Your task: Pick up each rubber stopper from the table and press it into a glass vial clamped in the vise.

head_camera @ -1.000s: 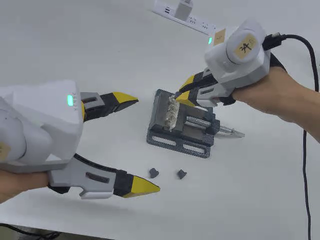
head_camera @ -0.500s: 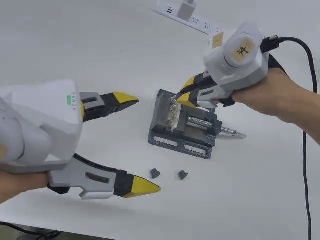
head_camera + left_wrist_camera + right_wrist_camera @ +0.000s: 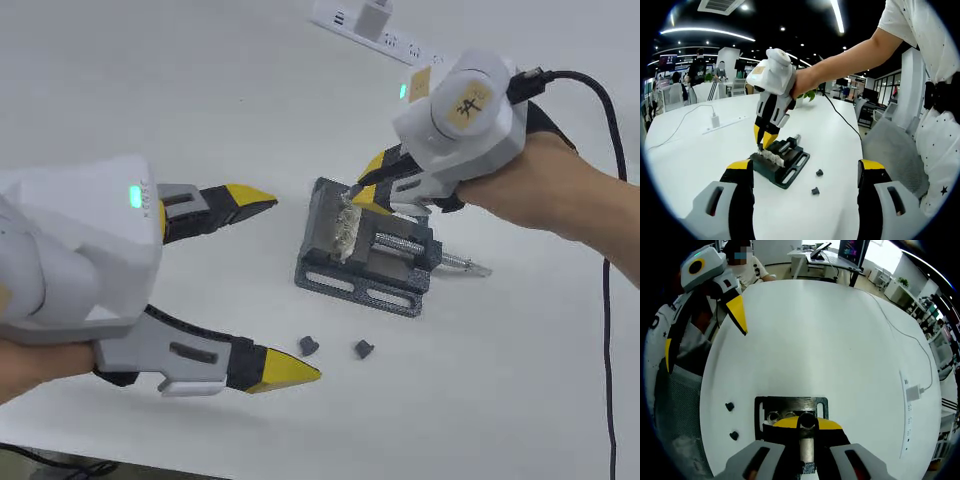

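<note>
Left tool hangs wide open and empty over the tabletop. Two loose stoppers lie just before the vise, which clamps the vials. Right tool, nearly closed, pinches what looks like a dark stopper atop one vial.

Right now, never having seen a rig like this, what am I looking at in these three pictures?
A person holds a hand tool in each hand. One picture comes from a camera in a headset; the two round ones come from cameras riding on the tools. The left gripper hangs open above the white table. The right gripper is closed on what looks like a small dark stopper, right over the glass vials clamped in the vise. Two spare stoppers lie on the table near the vise, and a power strip lies at the far edge.
</note>
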Demonstrator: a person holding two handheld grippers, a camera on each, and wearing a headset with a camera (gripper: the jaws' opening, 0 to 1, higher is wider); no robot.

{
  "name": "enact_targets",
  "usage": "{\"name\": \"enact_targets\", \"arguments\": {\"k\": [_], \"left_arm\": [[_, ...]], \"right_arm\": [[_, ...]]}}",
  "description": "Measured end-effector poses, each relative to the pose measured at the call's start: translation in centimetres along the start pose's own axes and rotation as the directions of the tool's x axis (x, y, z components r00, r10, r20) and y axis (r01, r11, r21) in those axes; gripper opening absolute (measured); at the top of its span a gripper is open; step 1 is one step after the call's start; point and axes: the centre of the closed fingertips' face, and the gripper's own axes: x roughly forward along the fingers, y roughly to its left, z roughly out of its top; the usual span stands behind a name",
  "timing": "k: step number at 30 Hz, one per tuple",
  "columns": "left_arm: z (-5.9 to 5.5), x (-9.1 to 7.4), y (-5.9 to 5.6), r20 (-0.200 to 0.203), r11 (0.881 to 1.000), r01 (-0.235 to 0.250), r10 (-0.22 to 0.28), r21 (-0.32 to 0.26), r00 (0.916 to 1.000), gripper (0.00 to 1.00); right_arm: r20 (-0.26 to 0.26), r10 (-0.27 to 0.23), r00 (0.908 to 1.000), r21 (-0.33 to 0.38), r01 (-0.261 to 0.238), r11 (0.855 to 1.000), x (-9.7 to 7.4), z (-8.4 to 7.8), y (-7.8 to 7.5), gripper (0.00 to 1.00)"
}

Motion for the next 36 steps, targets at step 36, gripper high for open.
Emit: {"name": "enact_targets", "arguments": {"k": [36], "left_arm": [[0.23,-0.13,0.26,0.009,1.000,-0.007,0.007,-0.001,0.9999,0.84]], "right_arm": [[-0.007,-0.028,0.9996,-0.037,0.028,0.999,0.21,0.37,-0.06,0.14]]}}
